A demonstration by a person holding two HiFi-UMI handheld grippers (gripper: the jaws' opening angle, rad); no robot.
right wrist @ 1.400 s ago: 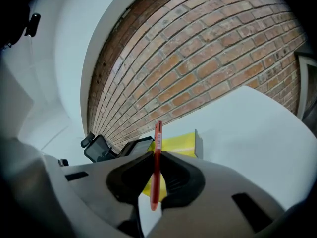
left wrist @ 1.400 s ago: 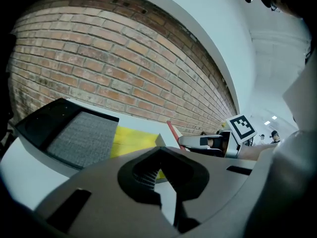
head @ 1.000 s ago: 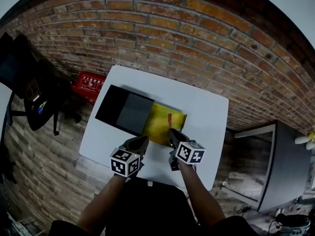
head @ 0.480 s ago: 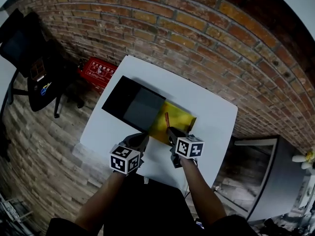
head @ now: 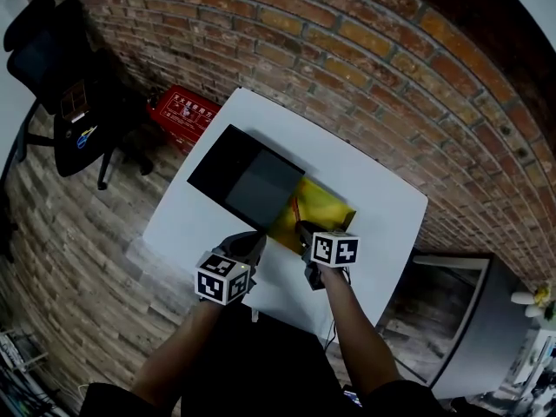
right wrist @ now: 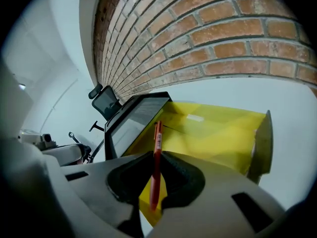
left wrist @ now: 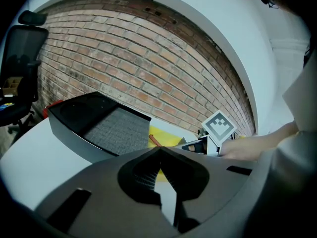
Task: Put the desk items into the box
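A black box (head: 228,170) with a grey inner panel (head: 261,189) lies on the white table (head: 195,224). A yellow open container (head: 328,208) sits against the box's right side. My right gripper (head: 303,229) is shut on an orange-red pen (right wrist: 157,157), which sticks out between the jaws over the yellow container's (right wrist: 213,138) near edge. My left gripper (head: 252,241) hangs near the table's front, just short of the black box (left wrist: 94,123). Its jaws meet at the tips with nothing between them (left wrist: 159,152).
A brick wall runs behind the table. A red case (head: 187,111) and a black office chair (head: 61,76) stand on the floor at the left. A grey cabinet (head: 443,320) stands at the right. Bare white tabletop shows in front of the box.
Both grippers have eased forward and down toward the box and the yellow container. The pen stays in the right gripper, tipped lower. The head view has swung.
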